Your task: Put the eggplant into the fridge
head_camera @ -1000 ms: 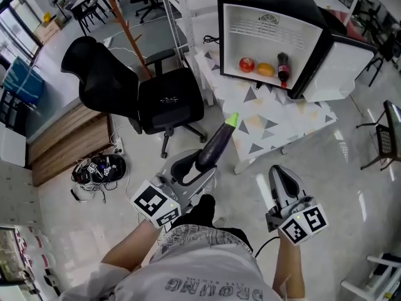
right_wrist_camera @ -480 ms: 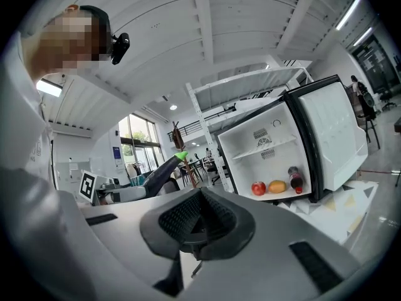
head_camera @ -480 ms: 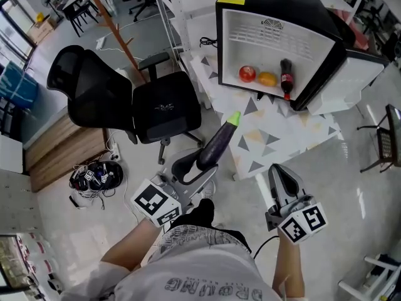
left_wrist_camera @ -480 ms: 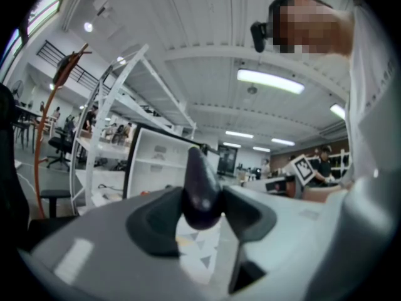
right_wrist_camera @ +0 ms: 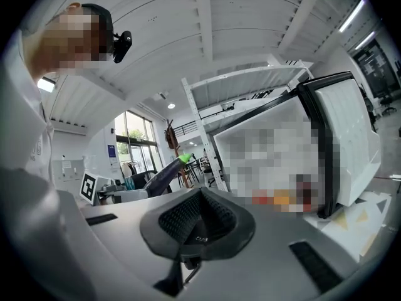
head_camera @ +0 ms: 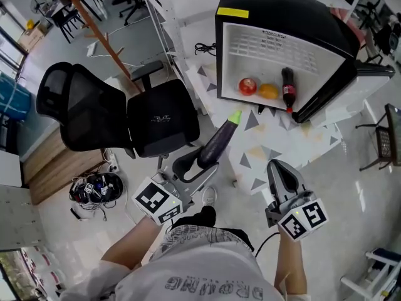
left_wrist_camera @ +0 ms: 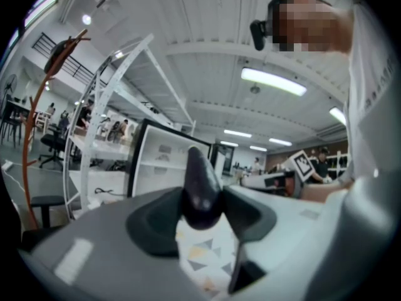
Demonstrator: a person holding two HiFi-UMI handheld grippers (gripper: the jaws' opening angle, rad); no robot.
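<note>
Left tongs (head_camera: pixel 199 165): clamped on eggplant (head_camera: pixel 217 142), blunt end | right tongs (head_camera: pixel 279 178): closed, empty | eggplant: probably light, firm, glossy-slick, bruisable; mid-body grip steadier

Smooth, glossy purple skin covers the eggplant (head_camera: pixel 216 144), pinched between the left gripper's (head_camera: pixel 199 163) matt black rubbery pads (left_wrist_camera: pixel 150 221). Beyond those pads, the fridge (head_camera: pixel 282 17) shows a glossy black shell and ribbed white plastic lining.
</note>
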